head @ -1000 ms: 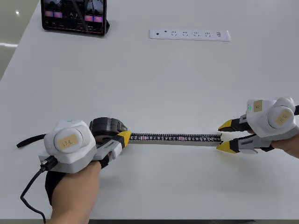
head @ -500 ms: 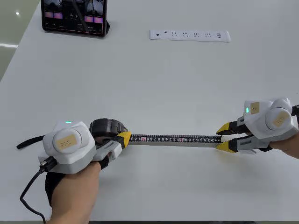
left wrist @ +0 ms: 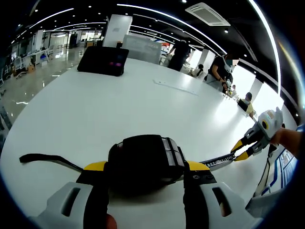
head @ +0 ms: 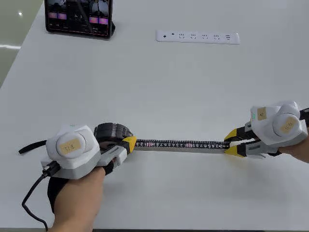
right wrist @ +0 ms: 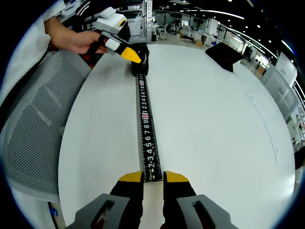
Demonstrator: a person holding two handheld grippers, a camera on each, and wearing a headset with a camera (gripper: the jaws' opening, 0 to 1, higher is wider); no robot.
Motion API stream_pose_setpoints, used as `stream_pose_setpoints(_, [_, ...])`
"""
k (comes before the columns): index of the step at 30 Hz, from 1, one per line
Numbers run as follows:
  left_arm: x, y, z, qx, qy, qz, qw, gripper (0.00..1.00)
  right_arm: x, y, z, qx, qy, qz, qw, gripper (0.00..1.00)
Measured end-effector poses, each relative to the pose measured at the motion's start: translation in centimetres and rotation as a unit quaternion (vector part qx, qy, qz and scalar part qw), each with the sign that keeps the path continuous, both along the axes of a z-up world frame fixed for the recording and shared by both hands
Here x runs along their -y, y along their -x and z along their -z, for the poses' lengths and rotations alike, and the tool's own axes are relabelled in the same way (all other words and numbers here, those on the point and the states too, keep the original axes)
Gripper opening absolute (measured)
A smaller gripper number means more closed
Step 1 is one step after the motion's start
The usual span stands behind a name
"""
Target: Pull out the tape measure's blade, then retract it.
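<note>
White tabletop (head: 159, 87) carries the tape measure. Its black case (head: 112, 132) sits at the lower left of the head view. The blade (head: 181, 144) runs out of the case flat along the surface toward the right, its long axis nearly level across the frame and its numbered face up. In the right gripper view the blade goes from bottom centre straight up to the case.

Left tongs (left wrist: 147, 167) are spread to the width of the case and clamp it, with one yellow tip on each side. A hand (head: 77, 198) grips them from below. Right tongs (head: 232, 143) are nearly closed and pinch the free end of the blade across its width, their yellow tips against its two edges.

A black strap (head: 31, 146) lies on the tabletop just left of the case. A cable (head: 29, 198) drops from the left tongs toward the lower edge. Well apart from the work, a tablet (head: 79, 17) with a lit screen stands at the upper left. A white power strip (head: 197, 36) lies right of centre near the top. A mesh chair back (right wrist: 33, 138) shows at the left of the right gripper view, beyond the tabletop's edge.
</note>
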State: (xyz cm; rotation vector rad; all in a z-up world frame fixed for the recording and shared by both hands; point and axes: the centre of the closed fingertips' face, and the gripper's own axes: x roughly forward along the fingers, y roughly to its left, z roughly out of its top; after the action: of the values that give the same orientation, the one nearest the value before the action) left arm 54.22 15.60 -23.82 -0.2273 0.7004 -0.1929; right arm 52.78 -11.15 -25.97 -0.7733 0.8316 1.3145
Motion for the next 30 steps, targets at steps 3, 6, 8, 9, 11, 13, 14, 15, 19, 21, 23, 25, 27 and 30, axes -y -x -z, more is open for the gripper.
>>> stream_pose_setpoints(3, [-0.01,0.1,0.13,0.004,-0.003,0.002,1.0,0.59,-0.02,0.01,0.07,0.002,0.004,-0.003,1.0,0.12])
stream_pose_setpoints(6, [0.0,0.08,0.12,0.002,-0.003,0.002,1.0,0.59,0.01,0.01,0.1,0.004,0.007,-0.005,1.0,0.11])
stream_pose_setpoints(8, [0.0,0.06,0.17,0.001,-0.004,0.003,1.0,0.59,0.02,0.02,0.12,0.006,0.01,-0.007,0.9999,0.11])
stream_pose_setpoints(9, [-0.01,0.04,0.19,0.001,-0.004,0.004,1.0,0.59,0.03,0.02,0.12,0.006,0.012,-0.008,0.9999,0.11])
stream_pose_setpoints(11, [0.0,0.05,0.22,0.0,-0.005,0.005,1.0,0.58,0.04,0.01,0.14,0.007,0.015,-0.01,0.9998,0.11])
stream_pose_setpoints(13, [-0.04,0.03,0.26,-0.001,-0.007,0.007,1.0,0.58,0.09,0.0,0.15,0.008,0.018,-0.012,0.9997,0.11])
stream_pose_setpoints(14, [-0.09,0.03,0.29,-0.002,-0.009,0.008,0.9999,0.57,0.03,-0.01,0.12,0.008,0.017,-0.013,0.9997,0.11])
stream_pose_setpoints(15, [-0.06,0.01,0.27,-0.002,-0.008,0.008,0.9999,0.57,-0.07,0.06,0.12,0.006,0.015,-0.013,0.9998,0.11])
stream_pose_setpoints(19, [-0.13,-0.06,0.26,-0.002,-0.008,0.01,0.9999,0.56,-0.47,0.1,0.06,0.007,0.014,-0.018,0.9997,0.11])
stream_pose_setpoints(21, [-0.13,-0.08,0.23,-0.004,-0.007,0.011,0.9999,0.56,-0.51,0.14,0.06,0.004,0.012,-0.018,0.9997,0.11])
stream_pose_setpoints(23, [-0.12,-0.07,0.2,-0.004,-0.007,0.011,0.9999,0.56,-0.45,0.12,0.08,0.003,0.011,-0.018,0.9998,0.1])
stream_pose_setpoints(25, [-0.1,-0.06,0.15,-0.004,-0.007,0.011,0.9999,0.56,-0.43,0.1,0.09,0.003,0.009,-0.017,0.9998,0.1])
stream_pose_setpoints(27, [-0.11,-0.06,0.15,-0.004,-0.006,0.012,0.9999,0.56,-0.44,0.07,0.09,0.003,0.009,-0.017,0.9998,0.1])
stream_pose_setpoints(30, [-0.09,-0.06,0.13,-0.004,-0.005,0.012,0.9999,0.56,-0.45,-0.06,0.05,0.002,0.01,-0.014,0.9999,0.1])
